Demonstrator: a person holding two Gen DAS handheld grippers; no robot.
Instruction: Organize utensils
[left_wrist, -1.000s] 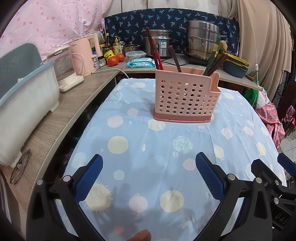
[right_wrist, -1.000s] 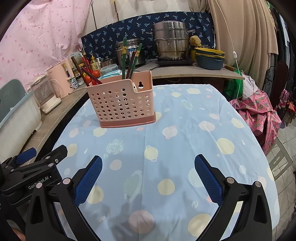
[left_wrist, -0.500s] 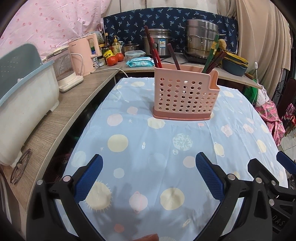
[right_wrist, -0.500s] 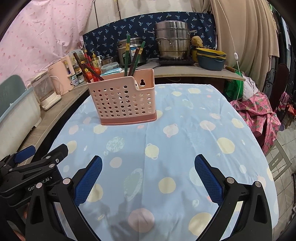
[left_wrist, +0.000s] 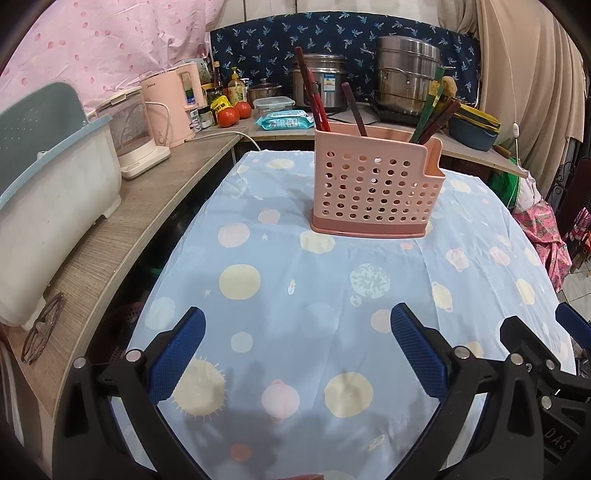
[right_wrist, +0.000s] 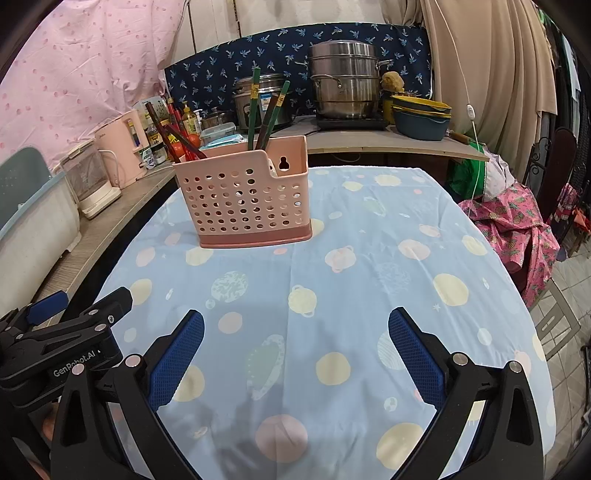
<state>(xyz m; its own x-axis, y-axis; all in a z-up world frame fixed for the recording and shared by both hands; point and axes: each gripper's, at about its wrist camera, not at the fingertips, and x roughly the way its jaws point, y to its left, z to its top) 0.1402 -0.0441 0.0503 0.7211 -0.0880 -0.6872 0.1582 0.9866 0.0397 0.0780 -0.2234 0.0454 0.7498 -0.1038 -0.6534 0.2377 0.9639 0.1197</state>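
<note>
My left tongs (left_wrist: 295, 347) hang spread wide over the near part of the desk (left_wrist: 317, 317), released, with nothing between the blue pads (left_wrist: 176, 356) and nothing touching them; only the pale blue cloth with its round planet prints shows in the gap. My right tongs (right_wrist: 295, 347) are the same: fully spread, empty, above the near edge of the cloth, clear of everything. In the right wrist view the left tongs show as a black frame at the lower left, and in the left wrist view the right tongs sit at the lower right, so the two are side by side at the near end of the desk. The pink utensil holder (left_wrist: 375, 184) stands upright on the cloth toward the far middle of the desk, well apart from both tongs. Red-brown chopsticks (left_wrist: 314, 99) lean out of its left end, and green and dark chopsticks (left_wrist: 430, 110) stick up from its right end beside the notched corner. Behind the holder, on the far counter, stand a steel steamer pot (left_wrist: 406, 79) and a rice cooker (left_wrist: 323, 83). Along the left counter I see a pink kettle (left_wrist: 173, 103) and a white tub with a blue rim (left_wrist: 48, 199).
</note>
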